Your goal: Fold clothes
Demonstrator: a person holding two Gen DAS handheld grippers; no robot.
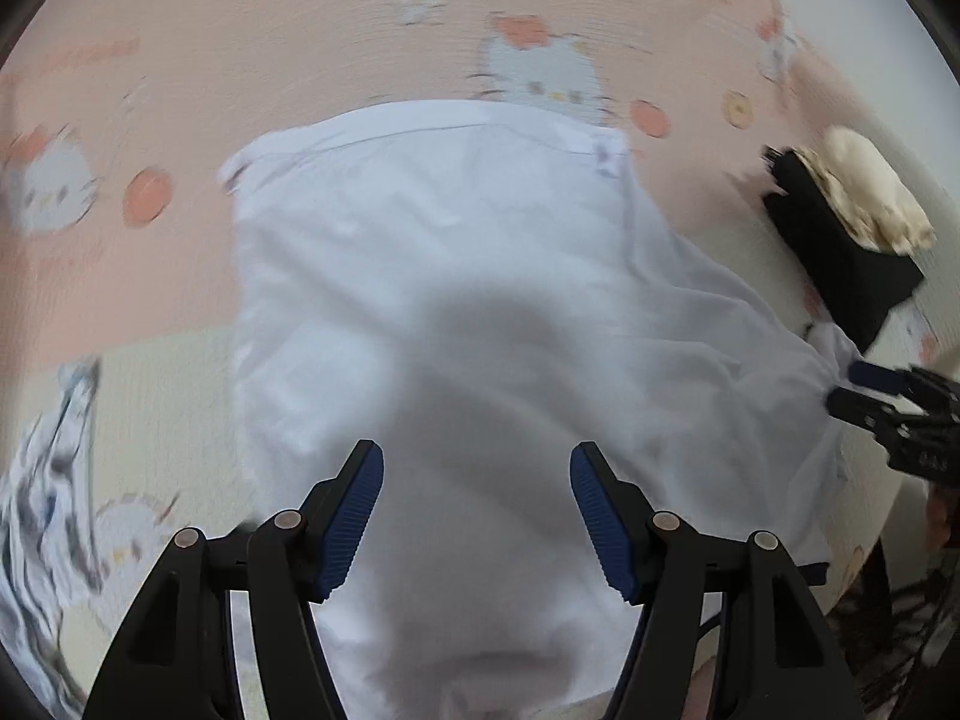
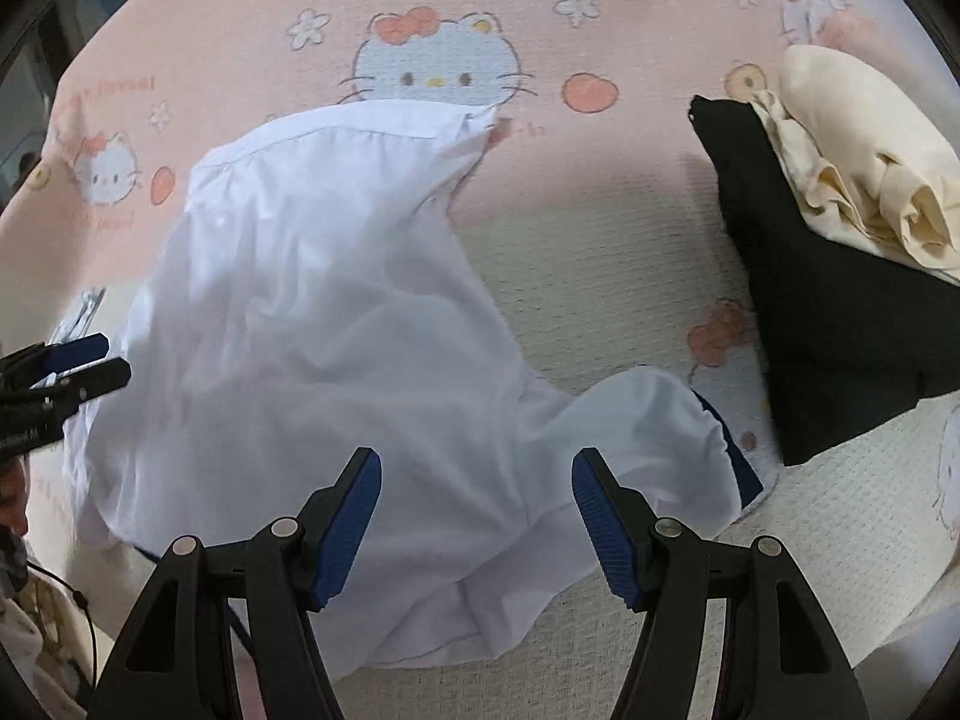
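At the lower left of the left wrist view lies a crumpled cloth with grey marks (image 1: 42, 480), blurry and hard to make out. Next to it, in the middle, a big white shirt (image 1: 450, 270) is spread out on a pink and cream blanket (image 1: 240, 30) with cat pictures on it. The shirt is not folded flat; it is wrinkled and bunched up. The left gripper (image 1: 477, 450) sits at the bottom middle of that view, just above the shirt. Its blue fingers (image 1: 354, 516) are wide apart and hold nothing. In the right wrist view the shirt runs from the upper left down to the bottom middle. One part with a dark blue edge (image 2: 738, 456) sticks out to the right. The right gripper (image 2: 474, 456) hangs over the near end of the shirt, and its fingers are wide apart too, with nothing between them. Further right, apart from the shirt, a folded black cloth (image 2: 840, 330) lies on the blanket. A crumpled cream cloth (image 2: 858, 150) rests on top of it, at the upper right of the frame.
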